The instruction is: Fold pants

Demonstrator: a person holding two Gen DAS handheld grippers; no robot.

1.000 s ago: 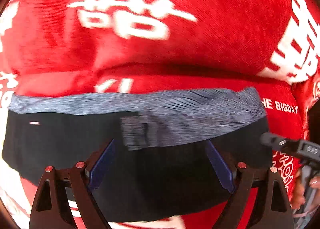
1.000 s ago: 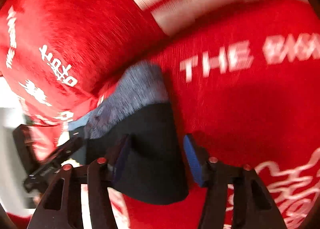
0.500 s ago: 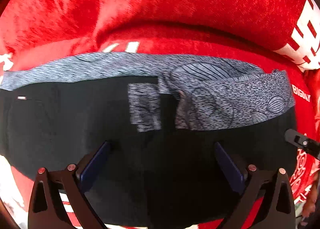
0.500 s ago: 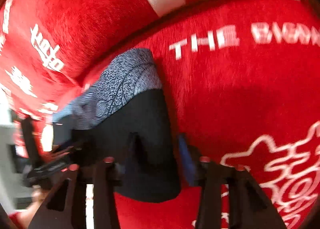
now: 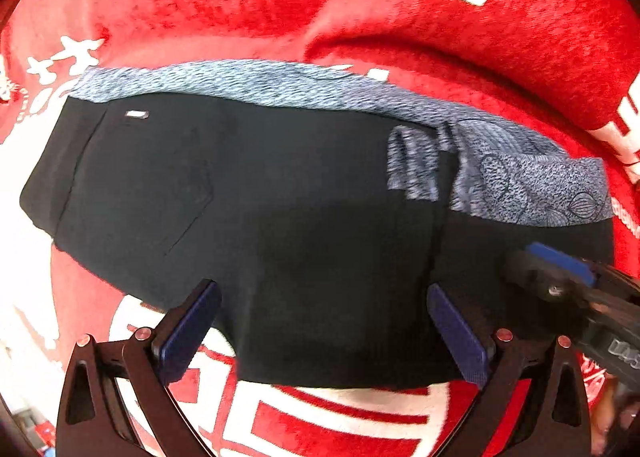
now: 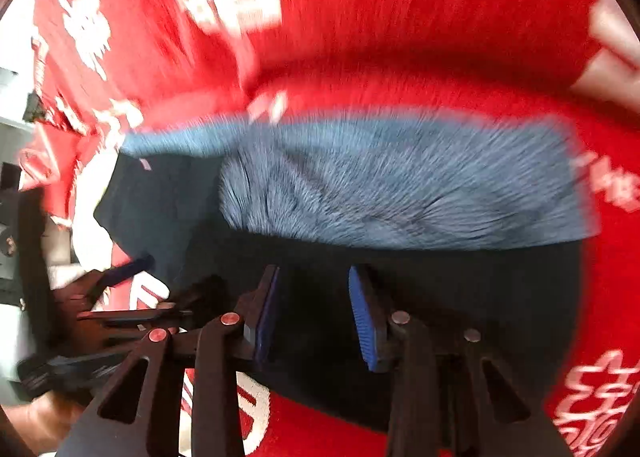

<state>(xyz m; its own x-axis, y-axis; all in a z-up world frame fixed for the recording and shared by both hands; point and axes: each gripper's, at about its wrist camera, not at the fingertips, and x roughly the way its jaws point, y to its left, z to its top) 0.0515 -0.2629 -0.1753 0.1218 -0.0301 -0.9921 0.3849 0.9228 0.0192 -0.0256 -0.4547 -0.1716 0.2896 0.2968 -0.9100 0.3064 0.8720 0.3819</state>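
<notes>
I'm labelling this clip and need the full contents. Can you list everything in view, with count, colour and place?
pants: one, black, lying folded across the red cloth, in front of both grippers.
waistband: one, blue-grey patterned lining, along the far edge of the pants, turned over at the right end.
cloth: one, red with white characters and lettering, spread under the pants, with a raised fold behind them.
left gripper: one, black with blue pads, wide open over the near edge of the pants.
right gripper: one, black with blue pads, jaws apart over the pants' right part; that view is blurred.
</notes>
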